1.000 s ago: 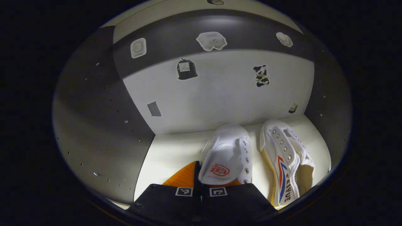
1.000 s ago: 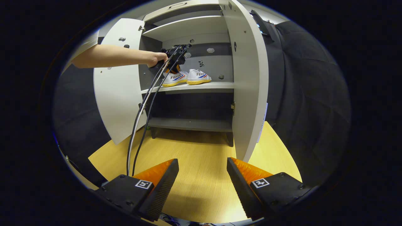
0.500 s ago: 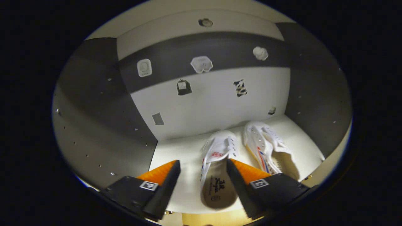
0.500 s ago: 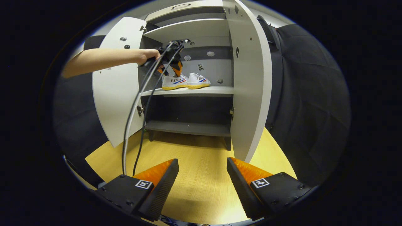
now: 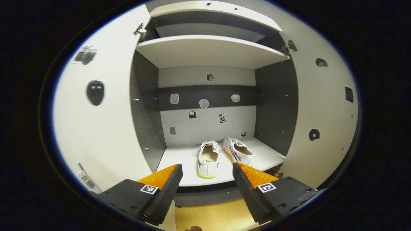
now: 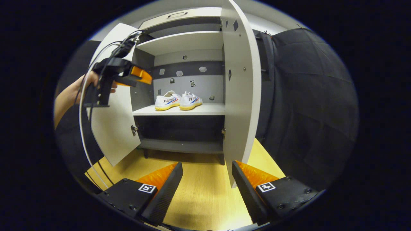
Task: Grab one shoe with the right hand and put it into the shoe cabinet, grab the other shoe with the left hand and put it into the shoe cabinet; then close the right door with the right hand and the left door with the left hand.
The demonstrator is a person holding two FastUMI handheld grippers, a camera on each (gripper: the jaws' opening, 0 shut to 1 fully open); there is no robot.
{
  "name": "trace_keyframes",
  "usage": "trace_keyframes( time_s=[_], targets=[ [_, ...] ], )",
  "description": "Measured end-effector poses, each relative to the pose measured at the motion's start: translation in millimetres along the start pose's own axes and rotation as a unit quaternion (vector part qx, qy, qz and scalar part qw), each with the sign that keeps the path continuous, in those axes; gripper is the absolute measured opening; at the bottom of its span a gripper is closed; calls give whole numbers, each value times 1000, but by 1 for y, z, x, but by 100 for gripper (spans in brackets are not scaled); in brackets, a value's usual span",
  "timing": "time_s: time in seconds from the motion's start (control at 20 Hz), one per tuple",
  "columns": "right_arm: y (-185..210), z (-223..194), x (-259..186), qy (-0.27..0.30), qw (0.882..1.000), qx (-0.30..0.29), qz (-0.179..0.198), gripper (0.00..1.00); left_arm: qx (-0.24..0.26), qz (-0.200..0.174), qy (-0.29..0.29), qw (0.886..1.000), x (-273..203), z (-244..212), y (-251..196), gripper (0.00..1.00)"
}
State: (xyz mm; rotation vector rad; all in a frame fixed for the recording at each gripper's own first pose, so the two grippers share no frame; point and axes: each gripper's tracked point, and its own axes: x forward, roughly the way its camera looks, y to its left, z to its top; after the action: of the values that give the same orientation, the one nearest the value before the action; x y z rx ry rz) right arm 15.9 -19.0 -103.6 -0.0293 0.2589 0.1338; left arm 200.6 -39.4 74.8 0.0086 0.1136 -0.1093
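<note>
2 white shoes on cabinet shelf, doors open.

White canvas shoes, matt laminate cabinet, wood-grain floor

Lettering on the shoes

In the right gripper view the left white shoe carried "FEIYUE" on its side; in the left gripper view the right shoe showed the letters "IVE". The small stickers on the cabinet's back wall were too small to read.
</note>
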Motion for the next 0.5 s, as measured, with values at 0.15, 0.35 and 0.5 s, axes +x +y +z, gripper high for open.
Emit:
trace_keyframes(
  time_s=[0.15, 0.35, 0.5],
  targets=[
    [-5, 24, -15, -18, 1000, 7, -22, 98, -9, -9, -28, 1000, -48, -17, -2, 96],
    [-17, 57, -40, -41, 998, -1, -47, 98, 5, -12, -7, 1000, -87, -75, -1, 97],
    [-42, 92, -59, -61, 994, 4, -89, 98, 1, -44, 25, 999, -100, -112, -10, 97]
  ],
)
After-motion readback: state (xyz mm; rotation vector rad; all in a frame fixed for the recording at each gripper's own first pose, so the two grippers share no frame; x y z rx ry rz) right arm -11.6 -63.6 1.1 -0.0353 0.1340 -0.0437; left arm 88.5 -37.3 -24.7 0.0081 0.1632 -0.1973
